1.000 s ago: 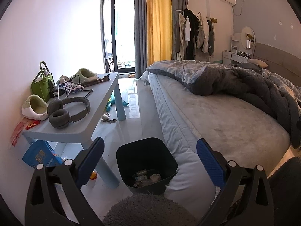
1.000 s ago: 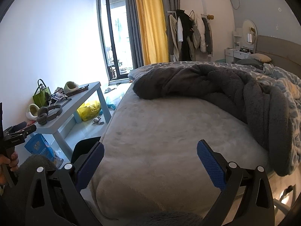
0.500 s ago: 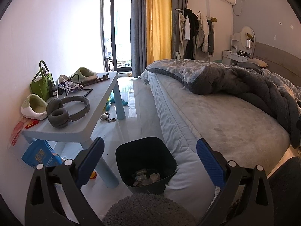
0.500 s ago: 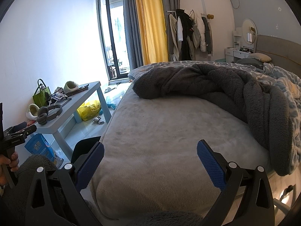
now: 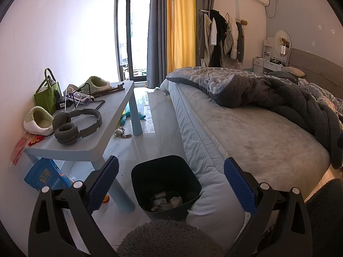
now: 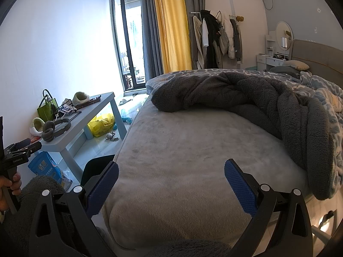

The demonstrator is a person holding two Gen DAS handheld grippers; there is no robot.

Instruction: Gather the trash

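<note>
Black bin (image 5: 166, 184) below empty left tool (image 5: 171, 181).

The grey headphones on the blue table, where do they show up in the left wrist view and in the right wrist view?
Left wrist view: the headphones lie left of centre, at the near end of the blue table, beside a white slipper.
Right wrist view: the headphones sit small at the left edge, on the same table end.
Shared landmark: the green bag behind them against the wall.
</note>
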